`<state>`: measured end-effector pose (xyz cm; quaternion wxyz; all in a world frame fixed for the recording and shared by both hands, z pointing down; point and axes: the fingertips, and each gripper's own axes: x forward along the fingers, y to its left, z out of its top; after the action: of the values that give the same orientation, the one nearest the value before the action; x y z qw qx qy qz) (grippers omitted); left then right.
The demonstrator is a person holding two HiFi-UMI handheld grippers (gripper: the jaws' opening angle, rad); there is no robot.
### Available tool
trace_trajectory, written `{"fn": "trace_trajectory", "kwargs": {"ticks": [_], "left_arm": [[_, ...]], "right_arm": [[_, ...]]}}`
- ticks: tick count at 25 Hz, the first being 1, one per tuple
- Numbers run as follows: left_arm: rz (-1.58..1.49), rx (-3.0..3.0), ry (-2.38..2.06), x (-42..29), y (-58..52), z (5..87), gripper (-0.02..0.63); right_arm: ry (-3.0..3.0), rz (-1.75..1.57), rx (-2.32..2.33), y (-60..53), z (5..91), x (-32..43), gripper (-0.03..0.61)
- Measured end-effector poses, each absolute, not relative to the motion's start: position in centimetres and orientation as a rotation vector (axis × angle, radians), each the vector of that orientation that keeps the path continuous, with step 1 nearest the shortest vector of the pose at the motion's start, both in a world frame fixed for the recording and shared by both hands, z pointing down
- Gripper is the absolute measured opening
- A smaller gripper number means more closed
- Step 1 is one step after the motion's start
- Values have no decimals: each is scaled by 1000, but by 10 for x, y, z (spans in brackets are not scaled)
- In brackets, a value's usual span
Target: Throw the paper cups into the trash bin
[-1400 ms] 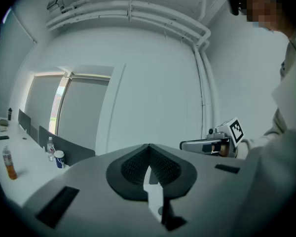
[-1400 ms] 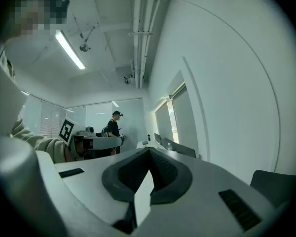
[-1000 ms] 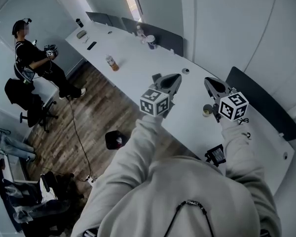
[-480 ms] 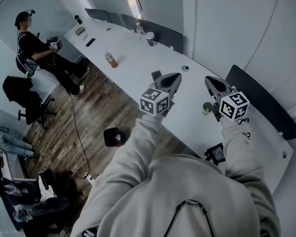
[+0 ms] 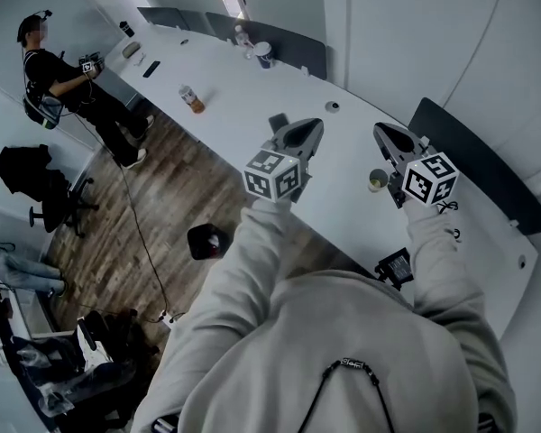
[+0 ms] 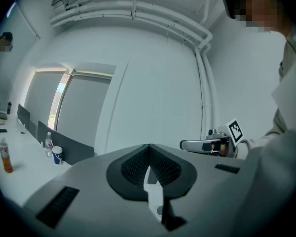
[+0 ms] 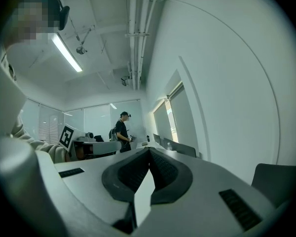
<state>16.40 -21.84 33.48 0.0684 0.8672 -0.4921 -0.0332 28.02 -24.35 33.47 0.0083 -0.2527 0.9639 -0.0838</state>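
Observation:
A small paper cup (image 5: 377,180) stands on the long white table (image 5: 252,106), just left of and below my right gripper (image 5: 383,133). A second, blue-and-white paper cup (image 5: 263,54) stands far down the table, also in the left gripper view as the blue cup (image 6: 57,154). On the wooden floor beside the table sits a dark bin (image 5: 207,241). My left gripper (image 5: 311,129) and the right one are both held up over the table's near part, pointing at the wall. In the gripper views the left gripper (image 6: 149,149) and right gripper (image 7: 149,151) are shut, with nothing between the pads.
An orange bottle (image 5: 191,98) and a water bottle (image 5: 242,36) stand on the table. A black device (image 5: 395,264) lies at its near edge. Dark chairs (image 5: 473,170) line the wall side. A person (image 5: 54,79) stands at the far end, and a cable (image 5: 140,233) runs across the floor.
Both grippers stay raised and shut. The left one has drifted slightly left. The person at the far end has moved closer to the table's end.

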Motion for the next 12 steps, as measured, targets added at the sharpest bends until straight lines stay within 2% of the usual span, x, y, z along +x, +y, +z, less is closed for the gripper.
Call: {"fn": "trace_trajectory", "kwargs": {"ticks": [12], "left_arm": [[-55, 2723, -1137, 191, -268, 367, -2]], "right_arm": [[2906, -342, -1223, -249, 368, 317, 18]]}}
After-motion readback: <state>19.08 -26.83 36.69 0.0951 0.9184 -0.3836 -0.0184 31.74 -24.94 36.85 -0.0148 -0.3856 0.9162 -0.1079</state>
